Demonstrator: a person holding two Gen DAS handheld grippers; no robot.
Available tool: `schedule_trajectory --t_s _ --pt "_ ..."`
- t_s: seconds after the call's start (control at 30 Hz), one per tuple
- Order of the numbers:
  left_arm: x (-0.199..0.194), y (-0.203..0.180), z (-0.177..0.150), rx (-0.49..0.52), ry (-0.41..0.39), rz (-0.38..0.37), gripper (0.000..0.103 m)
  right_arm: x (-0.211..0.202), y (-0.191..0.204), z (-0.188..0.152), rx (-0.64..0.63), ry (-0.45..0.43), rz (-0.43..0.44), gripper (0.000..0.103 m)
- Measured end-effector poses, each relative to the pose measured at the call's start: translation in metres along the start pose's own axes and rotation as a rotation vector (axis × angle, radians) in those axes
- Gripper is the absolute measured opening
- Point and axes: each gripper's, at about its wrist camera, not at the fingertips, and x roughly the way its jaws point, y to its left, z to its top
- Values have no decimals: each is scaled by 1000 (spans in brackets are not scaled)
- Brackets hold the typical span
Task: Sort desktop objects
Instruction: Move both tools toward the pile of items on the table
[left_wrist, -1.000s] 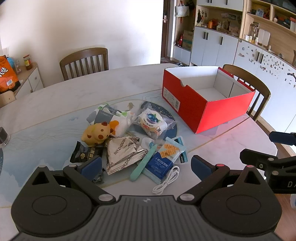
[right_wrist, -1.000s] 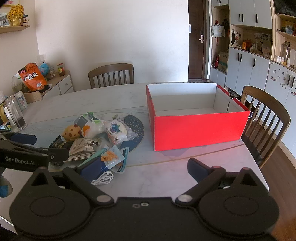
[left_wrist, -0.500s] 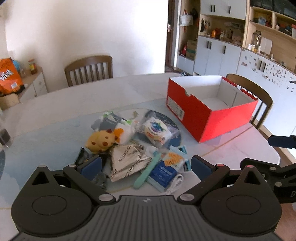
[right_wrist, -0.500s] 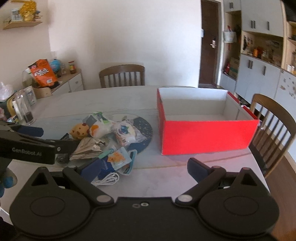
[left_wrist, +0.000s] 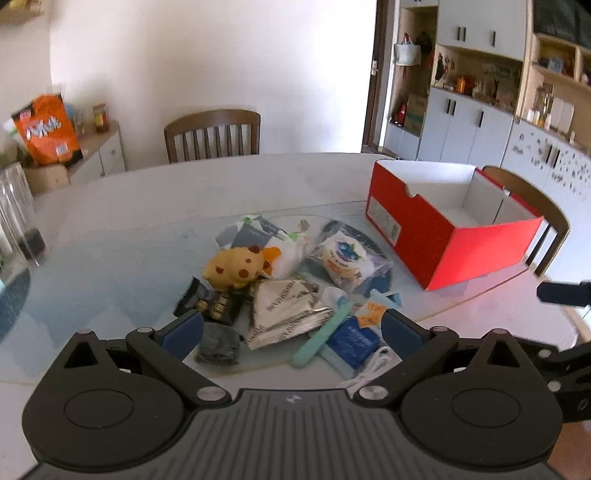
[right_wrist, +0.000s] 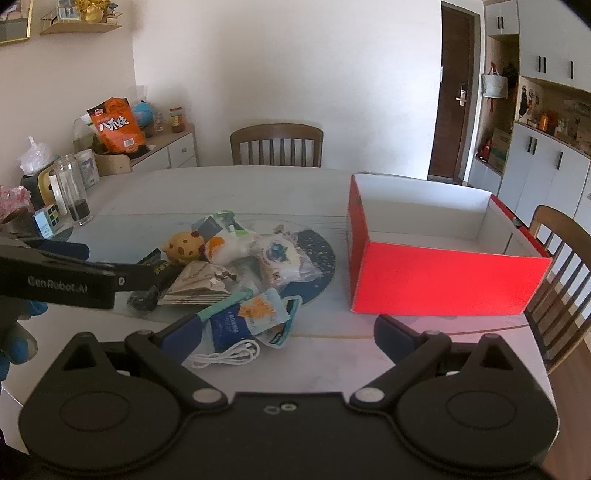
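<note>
A heap of small objects lies on the round table: a yellow spotted plush toy (left_wrist: 234, 266), a silver foil packet (left_wrist: 286, 312), a mint green toothbrush (left_wrist: 323, 339), a blue packet (left_wrist: 352, 341), a white cable (right_wrist: 225, 354) and a round snack bag (left_wrist: 345, 258). An open, empty red box (left_wrist: 448, 245) stands to the right of them; it also shows in the right wrist view (right_wrist: 443, 280). My left gripper (left_wrist: 291, 326) is open above the near side of the heap. My right gripper (right_wrist: 288, 332) is open near the table's front edge, holding nothing.
A glass jar (right_wrist: 72, 192) and a small cube (right_wrist: 48, 219) stand at the table's left. Wooden chairs stand at the far side (right_wrist: 277, 144) and on the right (right_wrist: 561, 266). A sideboard with an orange bag (right_wrist: 116, 127) is at the back left.
Both wrist views have tilted up and shifted, so the heap and the red box sit lower and farther off. Both grippers stay open. No object on the table has moved.
</note>
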Motion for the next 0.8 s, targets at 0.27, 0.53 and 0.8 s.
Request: schedule_trajectory --t_s 0.27,0.53,0.8 --pt "24 18 -1 4 29 -17 103 22 11 5 -18 11 -20 100" --pt "55 43 -9 21 70 3 103 57 24 7 -7 53 -38 100" --pt "81 68 -21 26 124 0 102 90 36 7 -8 93 -60 100"
